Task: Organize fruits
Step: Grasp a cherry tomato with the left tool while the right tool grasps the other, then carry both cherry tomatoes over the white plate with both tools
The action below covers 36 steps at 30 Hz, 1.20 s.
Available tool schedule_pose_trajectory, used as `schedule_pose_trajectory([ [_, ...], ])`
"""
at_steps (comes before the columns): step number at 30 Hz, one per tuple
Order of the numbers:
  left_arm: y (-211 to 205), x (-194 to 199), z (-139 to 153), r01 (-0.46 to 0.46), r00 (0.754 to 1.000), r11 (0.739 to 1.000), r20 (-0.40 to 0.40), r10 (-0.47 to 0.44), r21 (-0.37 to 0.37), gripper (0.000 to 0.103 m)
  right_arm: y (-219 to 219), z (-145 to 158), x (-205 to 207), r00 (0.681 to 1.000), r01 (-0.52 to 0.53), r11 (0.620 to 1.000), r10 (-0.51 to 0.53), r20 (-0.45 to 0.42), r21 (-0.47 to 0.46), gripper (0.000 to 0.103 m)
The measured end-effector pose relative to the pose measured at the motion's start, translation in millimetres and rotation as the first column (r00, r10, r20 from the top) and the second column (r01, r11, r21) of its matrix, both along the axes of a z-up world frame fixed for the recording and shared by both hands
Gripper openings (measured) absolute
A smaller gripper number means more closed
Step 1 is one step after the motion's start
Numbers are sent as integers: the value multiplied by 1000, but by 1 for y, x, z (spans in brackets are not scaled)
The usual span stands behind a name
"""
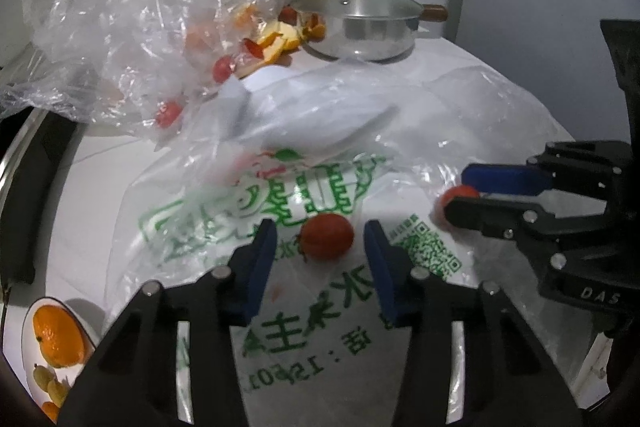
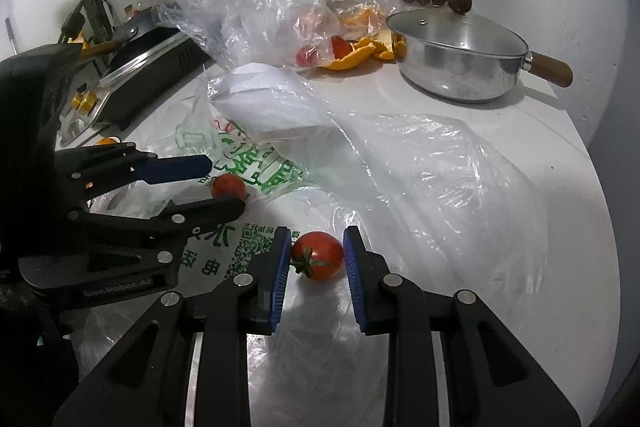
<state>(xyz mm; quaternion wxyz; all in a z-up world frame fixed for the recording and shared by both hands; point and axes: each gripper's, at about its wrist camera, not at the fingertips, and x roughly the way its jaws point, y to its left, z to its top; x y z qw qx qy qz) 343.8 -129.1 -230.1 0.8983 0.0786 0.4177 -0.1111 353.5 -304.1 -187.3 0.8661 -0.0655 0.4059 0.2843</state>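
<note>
A: What is seen, large things first?

B: A crinkled clear plastic bag with green print (image 1: pixel 304 195) is spread mid-frame. The left gripper (image 1: pixel 320 239), fingers apart, straddles one small red cherry tomato (image 1: pixel 327 237). The right gripper (image 2: pixel 316 255) is clamped on another cherry tomato (image 2: pixel 319 255), lower centre.

A: The risk?

B: Film could be pinched with the fruit, or the tomato squashed.

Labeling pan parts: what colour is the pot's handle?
Brown, wood-like handle on the steel pot; clearest in the right wrist view.

White countertop (image 2: pixel 540 131), printed plastic bag (image 2: pixel 248 163), steel pan (image 2: pixel 460 67), orange peels (image 2: pixel 360 53)
</note>
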Motion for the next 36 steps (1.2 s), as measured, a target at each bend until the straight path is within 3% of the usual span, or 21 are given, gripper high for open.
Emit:
schedule_pose_trajectory([
  [7,-1,5,-9,12,1000,1000,-22,-12,-2,44,2,-4,-2,1000,13,1000,-13,-11,-19,30],
  [15,1,1,-5,22,1000,1000,-18,-23,-20,32,3,-7,-2,1000,13,999,-13,-14,-30,31],
  [36,20,-47,43,36,996,997,87,-30,-65,32,20,25,-30,998,9,999,-7,64,-37,31],
])
